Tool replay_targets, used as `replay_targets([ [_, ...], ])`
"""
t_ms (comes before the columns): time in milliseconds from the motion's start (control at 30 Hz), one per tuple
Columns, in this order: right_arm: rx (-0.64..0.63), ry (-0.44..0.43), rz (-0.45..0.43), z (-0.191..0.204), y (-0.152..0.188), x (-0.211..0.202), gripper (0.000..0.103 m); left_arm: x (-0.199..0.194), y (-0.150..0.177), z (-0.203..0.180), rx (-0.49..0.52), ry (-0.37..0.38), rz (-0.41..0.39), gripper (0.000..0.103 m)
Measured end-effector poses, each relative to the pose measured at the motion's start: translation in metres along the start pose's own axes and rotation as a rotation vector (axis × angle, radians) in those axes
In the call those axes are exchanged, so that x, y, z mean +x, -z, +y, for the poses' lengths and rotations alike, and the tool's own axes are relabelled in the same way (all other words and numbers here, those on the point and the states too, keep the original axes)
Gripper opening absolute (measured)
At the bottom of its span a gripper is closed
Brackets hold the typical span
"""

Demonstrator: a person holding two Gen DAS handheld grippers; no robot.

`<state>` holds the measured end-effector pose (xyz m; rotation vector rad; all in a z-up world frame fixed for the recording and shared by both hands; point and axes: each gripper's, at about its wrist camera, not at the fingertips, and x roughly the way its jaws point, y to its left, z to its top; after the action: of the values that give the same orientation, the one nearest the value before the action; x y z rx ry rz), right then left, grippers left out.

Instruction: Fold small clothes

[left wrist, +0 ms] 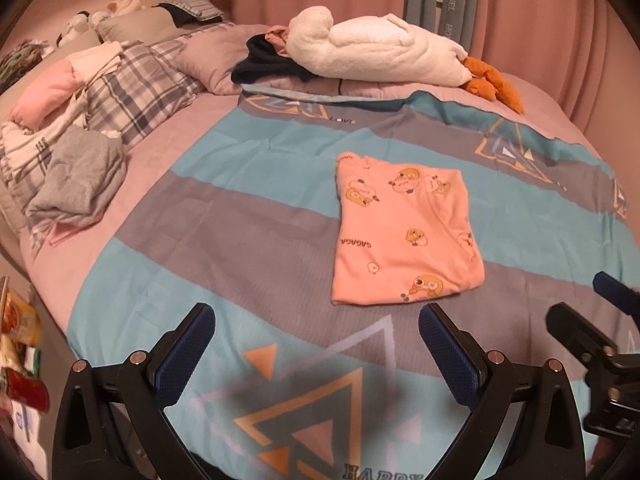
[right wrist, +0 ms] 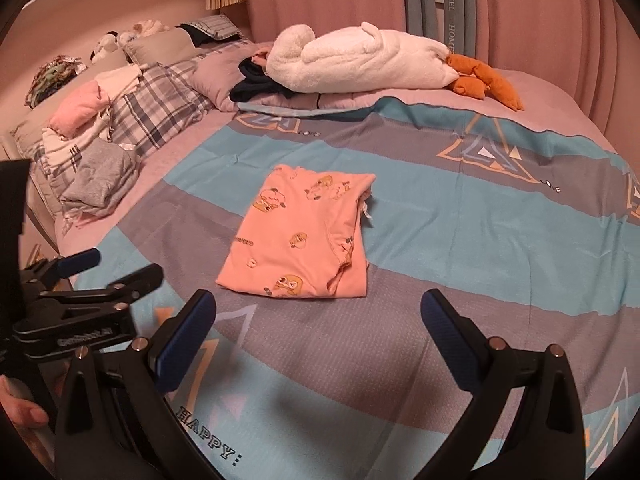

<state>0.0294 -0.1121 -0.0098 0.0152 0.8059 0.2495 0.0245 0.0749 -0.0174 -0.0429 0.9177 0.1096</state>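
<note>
A small pink garment (left wrist: pixel 400 232) with cartoon prints lies folded into a rectangle on the blue and grey bedspread (left wrist: pixel 260 208); it also shows in the right wrist view (right wrist: pixel 300 236). My left gripper (left wrist: pixel 316 332) is open and empty, held above the bedspread just short of the garment's near edge. My right gripper (right wrist: pixel 318 320) is open and empty, also near the garment's near edge. The right gripper (left wrist: pixel 600 316) shows at the right edge of the left wrist view, and the left gripper (right wrist: pixel 120 268) at the left of the right wrist view.
A pile of clothes, grey (left wrist: pixel 80 184), plaid and pink (left wrist: pixel 44 96), lies at the left of the bed. A white plush goose (left wrist: pixel 372 48) with orange feet and a dark garment (left wrist: pixel 264 64) lie at the far side. Pink curtains (left wrist: pixel 540 20) hang behind.
</note>
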Motion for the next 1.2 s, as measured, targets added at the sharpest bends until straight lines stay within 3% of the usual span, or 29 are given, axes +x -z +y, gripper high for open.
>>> replay_targets([
  [233,0.013,0.004,0.044,0.0006,0.0079,0.0132,0.103,-0.0028,0.0041,0.0017,0.003,-0.014,0.002,0.101],
  [1200,-0.015,0.014,0.015,0.006,0.0004,0.0056,0.103,-0.0055,0.0021,-0.0056,0.027,-0.006,-0.004,0.101],
])
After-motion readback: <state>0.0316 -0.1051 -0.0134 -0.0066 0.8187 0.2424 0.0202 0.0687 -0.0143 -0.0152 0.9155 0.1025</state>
